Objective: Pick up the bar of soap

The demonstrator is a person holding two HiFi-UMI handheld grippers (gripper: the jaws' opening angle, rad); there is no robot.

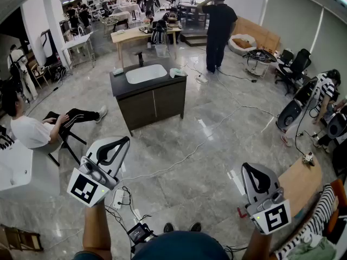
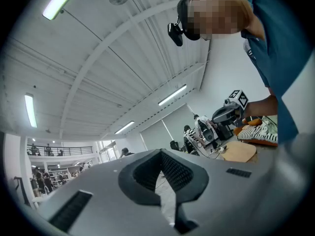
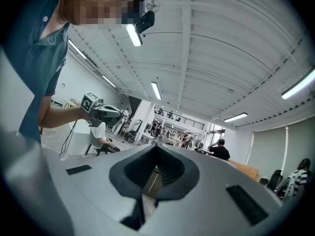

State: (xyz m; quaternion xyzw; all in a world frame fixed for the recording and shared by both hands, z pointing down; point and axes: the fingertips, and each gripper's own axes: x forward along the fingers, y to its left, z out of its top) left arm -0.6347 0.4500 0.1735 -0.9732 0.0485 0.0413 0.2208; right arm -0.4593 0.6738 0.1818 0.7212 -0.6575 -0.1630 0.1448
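Left gripper [image 1: 124,140] and right gripper [image 1: 247,167] held low over the floor [image 1: 217,145], jaws closed, empty. Small pale bar of soap [image 1: 117,71] on the distant sink table [image 1: 142,88], left corner, well apart from both.

No legible text, labels, brands, numbers or signs anywhere in view.

Pretty bright: long white ceiling strip lights [image 3: 132,33] glare above the right claw [image 3: 156,146]. Heavy fisheye bending, black corners, and the glossy grey marble floor [image 1: 217,167] throws soft reflections.
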